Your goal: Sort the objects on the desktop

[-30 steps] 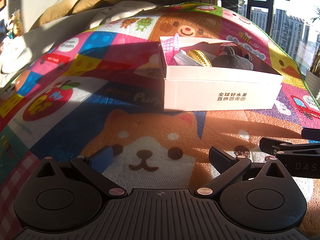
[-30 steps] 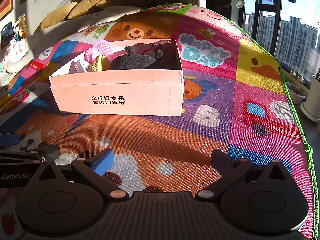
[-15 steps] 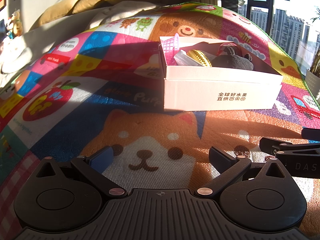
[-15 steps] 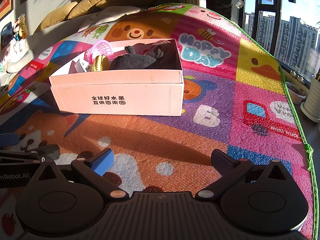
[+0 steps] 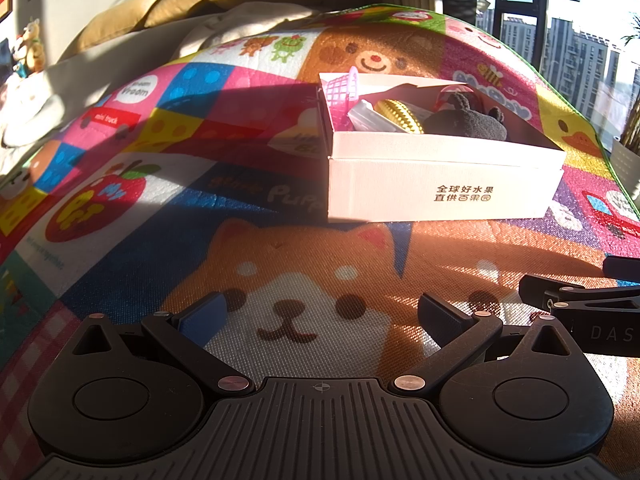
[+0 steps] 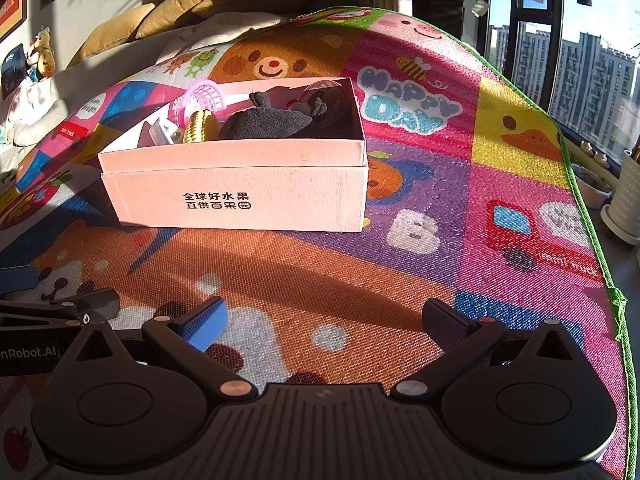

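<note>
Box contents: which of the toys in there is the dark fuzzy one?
The grey plush toy, lying toward the right half of the pink box. It is soft and charcoal; the ridged yellow toy and pink mesh basket to its left are bright plastic.

Ahead of you the play mat (image 6: pixel 460 216) lies bare up to the pink box (image 6: pixel 240 196), whose front wall blocks a low approach while its open top, crowded with a dark plush toy (image 6: pixel 264 124), a yellow ball (image 6: pixel 200 128) and a pink basket (image 6: pixel 200 98), leaves little room inside.
</note>
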